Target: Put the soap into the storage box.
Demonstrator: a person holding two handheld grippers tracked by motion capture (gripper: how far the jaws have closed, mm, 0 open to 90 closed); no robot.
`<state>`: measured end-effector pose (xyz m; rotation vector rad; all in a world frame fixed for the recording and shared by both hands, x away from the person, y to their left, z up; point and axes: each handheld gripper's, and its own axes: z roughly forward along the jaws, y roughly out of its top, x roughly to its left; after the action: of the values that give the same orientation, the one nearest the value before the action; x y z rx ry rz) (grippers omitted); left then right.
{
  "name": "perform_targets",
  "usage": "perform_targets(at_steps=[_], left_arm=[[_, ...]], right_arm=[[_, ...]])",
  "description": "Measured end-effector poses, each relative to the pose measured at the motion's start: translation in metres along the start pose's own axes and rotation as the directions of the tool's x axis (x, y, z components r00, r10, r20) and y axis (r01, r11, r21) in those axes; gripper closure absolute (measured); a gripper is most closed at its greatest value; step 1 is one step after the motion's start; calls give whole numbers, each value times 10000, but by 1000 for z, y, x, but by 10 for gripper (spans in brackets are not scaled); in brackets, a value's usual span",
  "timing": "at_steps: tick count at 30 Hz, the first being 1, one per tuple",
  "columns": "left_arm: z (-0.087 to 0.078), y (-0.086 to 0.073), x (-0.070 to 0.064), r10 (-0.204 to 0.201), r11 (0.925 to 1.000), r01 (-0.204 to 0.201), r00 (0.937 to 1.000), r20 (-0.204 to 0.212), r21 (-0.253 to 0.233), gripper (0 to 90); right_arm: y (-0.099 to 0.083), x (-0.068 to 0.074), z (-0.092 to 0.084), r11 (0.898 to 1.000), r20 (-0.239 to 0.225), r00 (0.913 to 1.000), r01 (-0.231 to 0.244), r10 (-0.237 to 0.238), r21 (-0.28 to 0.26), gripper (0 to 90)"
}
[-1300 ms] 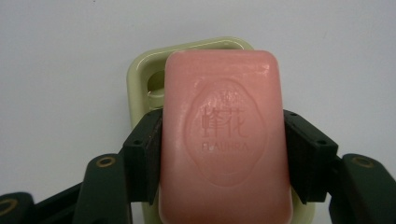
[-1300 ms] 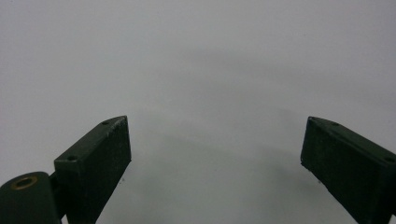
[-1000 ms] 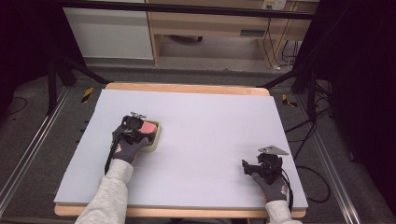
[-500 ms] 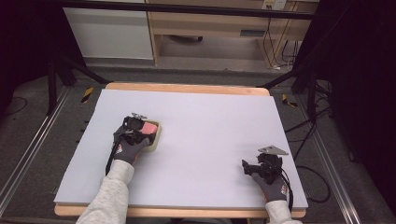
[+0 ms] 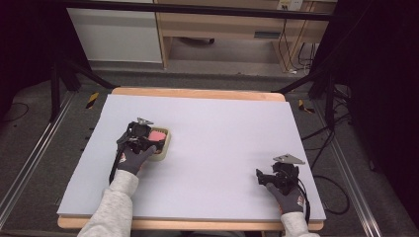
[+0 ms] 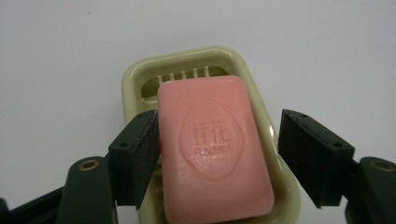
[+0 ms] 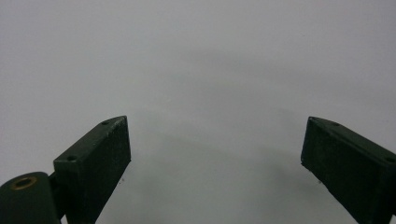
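We are opening our left claw [image 6: 217, 154] around the pink soap [image 6: 215, 149], which is lying in its pale green dish [image 6: 187, 65] at nine o'clock on the counter [image 5: 222, 128]. Our right claw [image 7: 215, 163] is resting released at four o'clock, holding nothing.

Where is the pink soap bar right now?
The pink soap bar lies in the pale green soap dish on the table's left side in the high view, between the left gripper's just-opened jaws.

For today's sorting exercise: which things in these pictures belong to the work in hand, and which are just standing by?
In the work:
- pink soap bar, lying in the dish
- pale green soap dish
- left gripper, jaws just opened around the soap, right pad clear of it

Standing by:
- right gripper, open over bare table
- white table
- wooden cabinet behind
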<state>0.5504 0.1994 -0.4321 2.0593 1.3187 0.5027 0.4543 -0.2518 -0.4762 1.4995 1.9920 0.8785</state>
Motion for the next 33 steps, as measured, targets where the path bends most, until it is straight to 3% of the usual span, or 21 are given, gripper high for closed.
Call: perform_targets(at_steps=[16,21,25,33], left_arm=[[-41,-17,-2,369,9945,-315,9979,528,-1001,226],[-47,-32,1,456,9929,-394,9975,533,-1123,218],[-52,-46,4,481,9916,-440,9984,310,-1216,218],[-60,-72,14,272,9881,-240,9994,195,-1518,206]], right_arm=[[0,-2,-2,9999,163,9998,-91,93,-147,81],[-1,-3,-3,9998,255,9996,-134,139,-174,78],[-1,-4,-4,9997,317,9994,-131,138,-224,78],[-2,-7,-6,9993,424,9988,-236,249,-297,75]])
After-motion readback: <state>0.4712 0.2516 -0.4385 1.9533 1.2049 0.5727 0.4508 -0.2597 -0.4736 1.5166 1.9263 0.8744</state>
